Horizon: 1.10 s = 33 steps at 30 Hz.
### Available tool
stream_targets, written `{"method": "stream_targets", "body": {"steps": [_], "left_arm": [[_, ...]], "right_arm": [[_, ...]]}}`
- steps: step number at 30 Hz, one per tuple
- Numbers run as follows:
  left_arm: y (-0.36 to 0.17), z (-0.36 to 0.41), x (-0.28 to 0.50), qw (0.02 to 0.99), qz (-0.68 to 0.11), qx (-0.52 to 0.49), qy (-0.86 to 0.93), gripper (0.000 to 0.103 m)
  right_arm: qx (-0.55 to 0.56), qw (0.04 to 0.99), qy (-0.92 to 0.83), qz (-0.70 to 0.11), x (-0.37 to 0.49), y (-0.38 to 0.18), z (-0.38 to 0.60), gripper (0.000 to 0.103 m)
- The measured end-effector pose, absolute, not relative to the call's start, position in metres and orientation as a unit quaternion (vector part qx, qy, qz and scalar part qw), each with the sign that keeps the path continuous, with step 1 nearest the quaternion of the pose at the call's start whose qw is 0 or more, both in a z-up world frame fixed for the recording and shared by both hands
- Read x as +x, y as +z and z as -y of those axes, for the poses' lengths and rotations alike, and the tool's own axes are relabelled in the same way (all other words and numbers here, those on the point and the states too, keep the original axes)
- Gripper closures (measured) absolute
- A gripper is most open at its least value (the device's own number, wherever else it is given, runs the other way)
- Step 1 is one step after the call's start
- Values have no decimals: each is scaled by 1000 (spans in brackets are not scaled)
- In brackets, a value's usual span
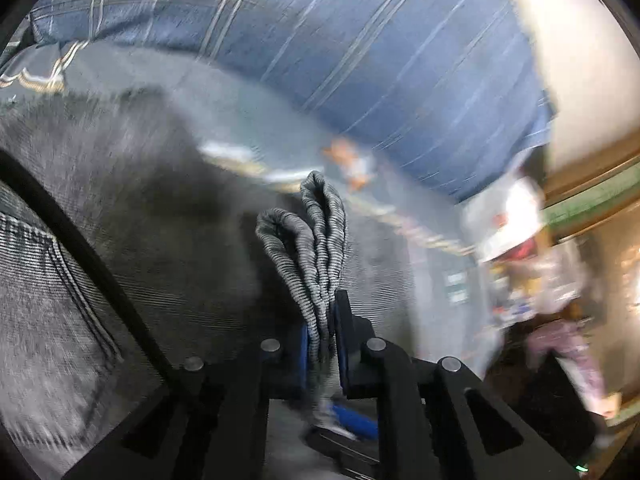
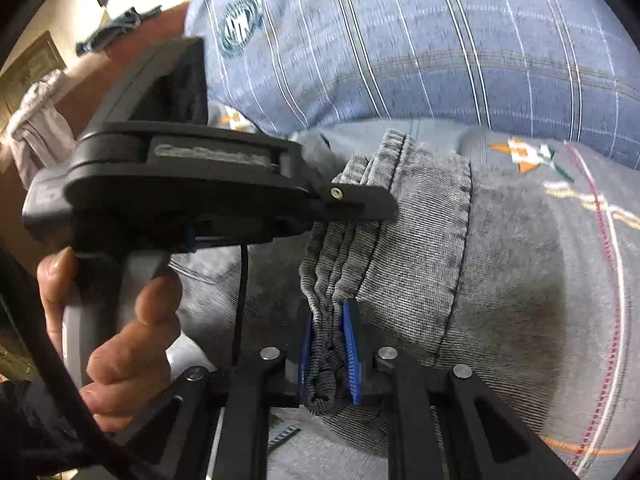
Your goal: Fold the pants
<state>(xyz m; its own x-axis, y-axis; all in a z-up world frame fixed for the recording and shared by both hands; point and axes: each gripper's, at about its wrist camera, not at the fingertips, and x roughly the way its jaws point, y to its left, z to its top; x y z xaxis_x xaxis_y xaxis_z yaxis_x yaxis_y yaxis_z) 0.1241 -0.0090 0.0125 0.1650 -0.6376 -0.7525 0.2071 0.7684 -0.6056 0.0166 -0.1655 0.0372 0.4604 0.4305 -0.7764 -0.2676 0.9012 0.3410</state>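
Observation:
The grey denim pants (image 2: 460, 264) hang in the air, held by the bunched waistband (image 2: 340, 256). My right gripper (image 2: 330, 354) is shut on the waistband's gathered folds between its blue pads. My left gripper (image 1: 322, 330) is shut on the same bunched waistband (image 1: 316, 240) a little further along. It shows in the right wrist view (image 2: 352, 204) from the side, with a hand on its handle. More grey denim (image 1: 120, 220) with a stitched pocket fills the left of the left wrist view.
A person's blue striped shirt (image 2: 420, 40) is close behind the pants. A grey patterned surface with orange motifs (image 2: 592, 208) lies under them. Blurred room clutter (image 1: 540, 272) is at the right of the left wrist view.

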Motion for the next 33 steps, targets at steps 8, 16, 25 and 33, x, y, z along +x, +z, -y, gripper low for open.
{"method": "stream_targets", "body": {"steps": [8,16,25,33], "left_arm": [[31,-4,124,752,-557,-203,-287,91],[19,-1,123,732,-598,-199,-257,91],[25,1,121,770,-568,-168,-238,88],[14,4,117,783,-578,-135,-187,83]], "right_arm": [[136,850,221,-458,11,68,202,31],[229,850,120,-460,19,63,288,28],[215,815,89,-531,33,25,285,48],[254,801,92,-534,29,18,294,48]]}}
